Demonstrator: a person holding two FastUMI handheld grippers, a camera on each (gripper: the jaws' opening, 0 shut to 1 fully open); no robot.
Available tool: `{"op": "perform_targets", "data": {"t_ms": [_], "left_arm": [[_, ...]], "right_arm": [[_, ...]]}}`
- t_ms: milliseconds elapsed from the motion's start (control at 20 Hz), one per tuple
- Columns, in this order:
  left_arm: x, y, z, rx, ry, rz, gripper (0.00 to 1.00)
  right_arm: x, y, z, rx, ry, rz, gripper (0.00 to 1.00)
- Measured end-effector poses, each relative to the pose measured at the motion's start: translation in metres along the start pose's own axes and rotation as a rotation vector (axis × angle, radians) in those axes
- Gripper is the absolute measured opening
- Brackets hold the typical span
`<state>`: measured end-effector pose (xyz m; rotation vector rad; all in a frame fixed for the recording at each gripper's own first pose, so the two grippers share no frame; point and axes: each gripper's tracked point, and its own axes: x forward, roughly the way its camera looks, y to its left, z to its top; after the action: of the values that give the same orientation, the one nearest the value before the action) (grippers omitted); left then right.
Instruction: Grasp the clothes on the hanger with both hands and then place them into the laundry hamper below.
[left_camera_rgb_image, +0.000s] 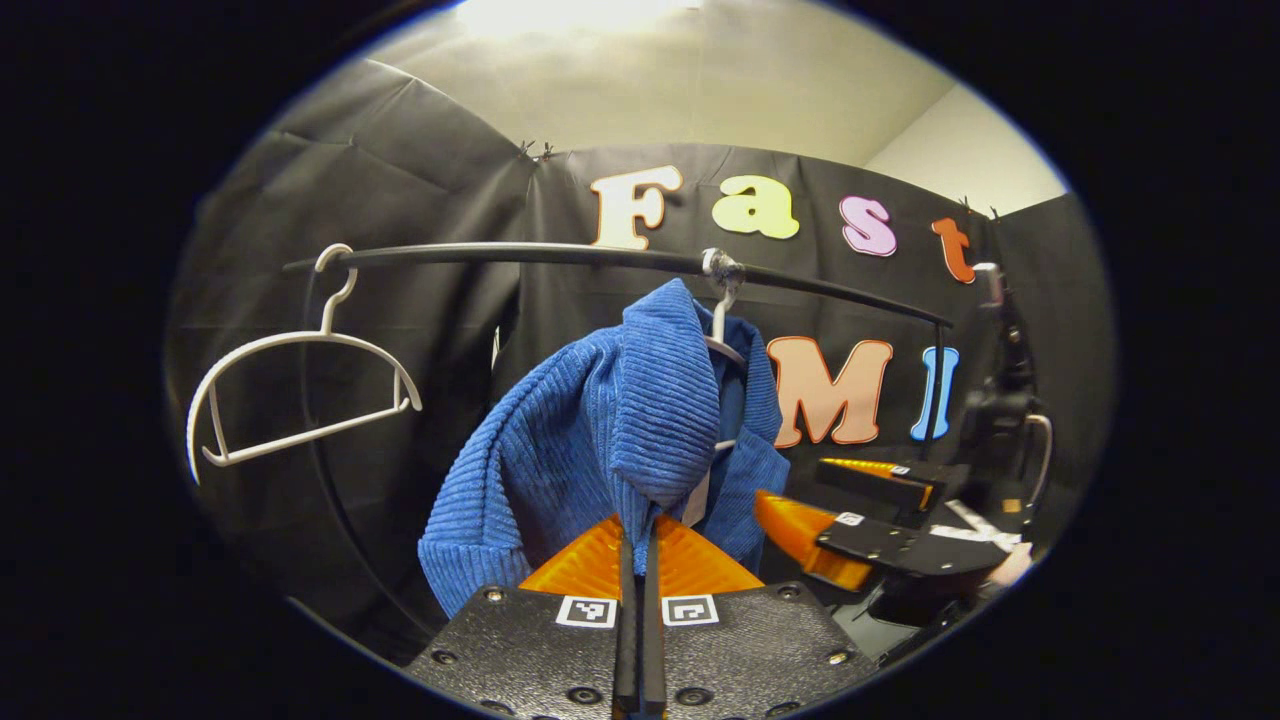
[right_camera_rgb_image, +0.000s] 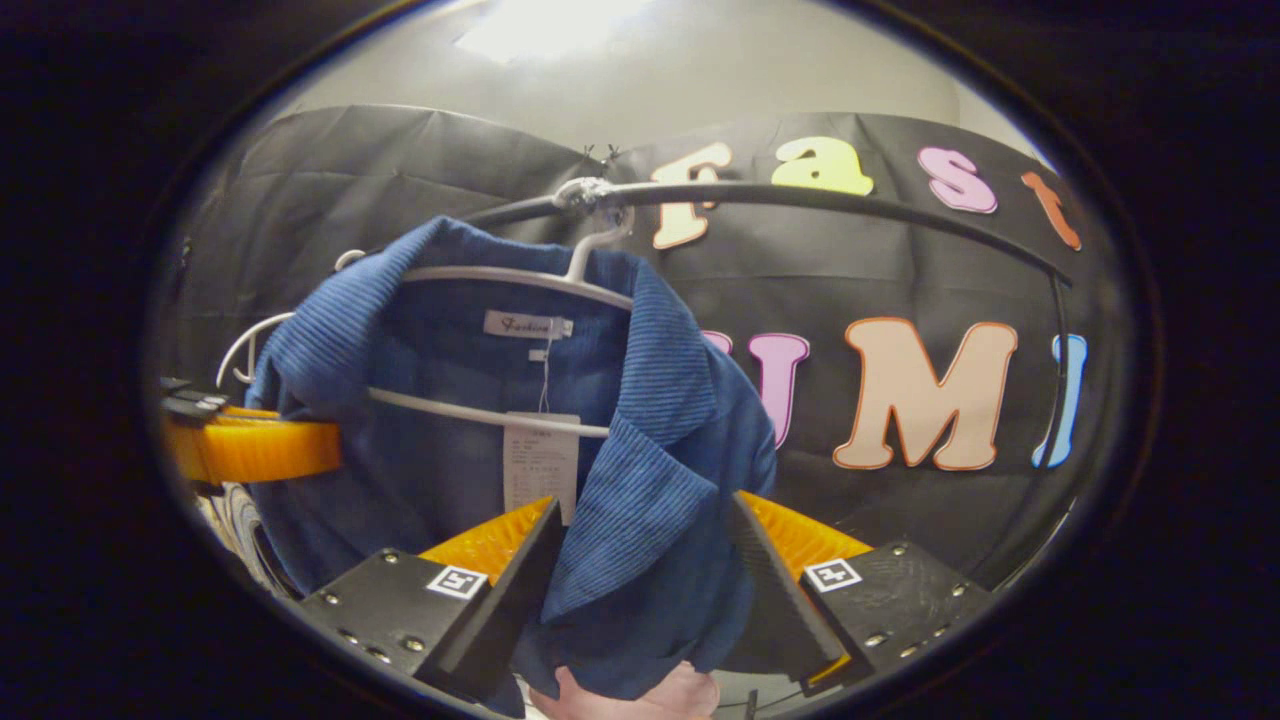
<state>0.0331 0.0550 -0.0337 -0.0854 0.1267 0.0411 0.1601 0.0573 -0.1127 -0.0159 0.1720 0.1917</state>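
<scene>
In the left gripper view an empty white hanger (left_camera_rgb_image: 300, 385) hangs at the left end of the black rail (left_camera_rgb_image: 520, 255), and to its right, about midway along the rail, the blue corduroy jacket (left_camera_rgb_image: 600, 440) hangs on a second white hanger (left_camera_rgb_image: 722, 335). The left gripper (left_camera_rgb_image: 638, 545) points straight at the jacket from below the rail, its fingers pressed together on the jacket's front fold. Right of the jacket the right gripper (left_camera_rgb_image: 850, 500) comes in; in the right gripper view its fingers (right_camera_rgb_image: 510, 580) stand wide apart on either side of the jacket's lapel (right_camera_rgb_image: 640, 500), gripping nothing, below the rail.
</scene>
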Motion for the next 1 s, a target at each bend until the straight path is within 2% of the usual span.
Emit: {"op": "perform_targets", "data": {"t_ms": [100,150,200,250,300,600,650,850,1000], "left_arm": [[-0.004,0.003,0.008,0.004,-0.008,0.004,0.02],[-0.006,0.003,0.011,0.005,-0.014,0.003,0.02],[-0.008,0.004,0.017,0.008,-0.023,0.005,0.02],[-0.009,0.005,0.023,0.013,-0.031,0.005,0.02],[-0.012,0.005,0.028,0.019,-0.042,0.004,0.01],[-0.019,0.007,0.054,0.081,-0.101,0.024,0.02],[-0.019,0.008,0.057,0.088,-0.105,0.029,0.02],[-0.027,0.015,0.067,0.096,-0.128,0.049,0.01],[-0.033,0.032,0.078,0.132,-0.14,0.085,0.01]], "right_arm": [[0.016,-0.001,-0.006,0.015,0.011,-0.036,0.99],[0.023,-0.001,-0.01,0.03,0.019,-0.051,0.96],[0.03,-0.001,-0.013,0.04,0.025,-0.057,0.99],[0.037,0.0,-0.016,0.045,0.029,-0.062,0.96],[0.043,0.001,-0.018,0.049,0.034,-0.068,1.0],[0.069,-0.015,-0.037,0.073,0.085,-0.112,0.99],[0.07,-0.02,-0.04,0.078,0.095,-0.125,0.96],[0.073,-0.033,-0.044,0.112,0.131,-0.149,0.3],[0.063,-0.055,-0.029,0.092,0.081,-0.209,0.3]]}}
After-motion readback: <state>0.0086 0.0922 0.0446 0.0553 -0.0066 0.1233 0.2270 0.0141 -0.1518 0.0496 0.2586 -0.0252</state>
